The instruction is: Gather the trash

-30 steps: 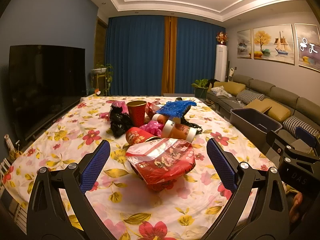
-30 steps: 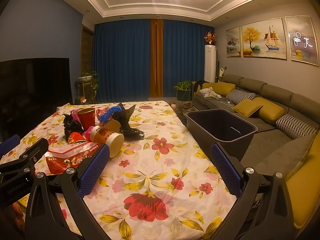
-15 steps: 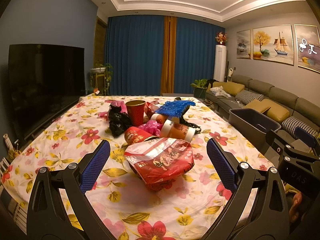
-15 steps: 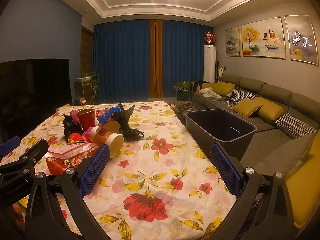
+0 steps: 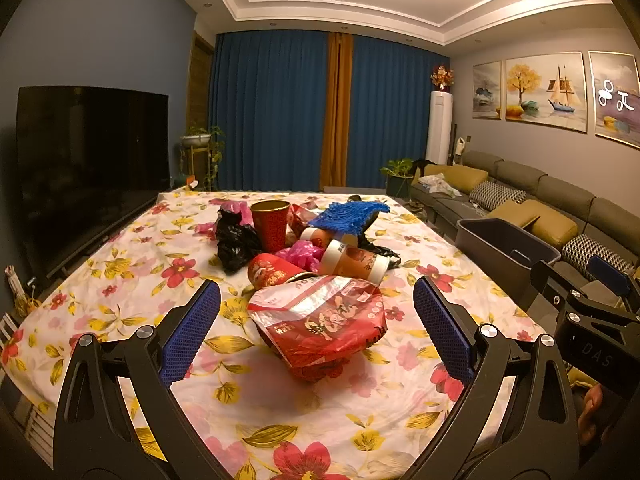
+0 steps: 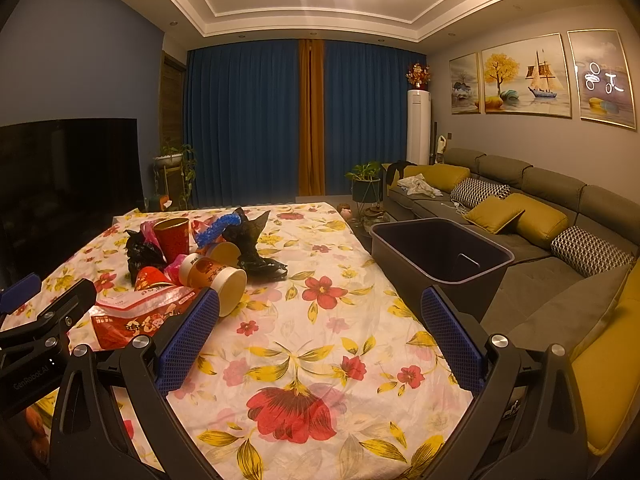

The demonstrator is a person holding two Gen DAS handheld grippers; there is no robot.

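Left wrist view: the left gripper (image 5: 316, 326), fingers spread wide and empty, frames a crumpled red foil snack bag (image 5: 320, 322) lying on the floral tablecloth (image 5: 120, 264).

Right wrist view: the right gripper (image 6: 320, 340), likewise spread and empty, hangs over bare cloth; a dark grey plastic bin (image 6: 440, 252) stands beside the table's right edge.

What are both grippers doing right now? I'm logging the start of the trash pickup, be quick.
Left gripper: open, holding nothing, red snack bag lying between its fingers, apparently untouched.
Right gripper: open, holding nothing, above the floral tablecloth.
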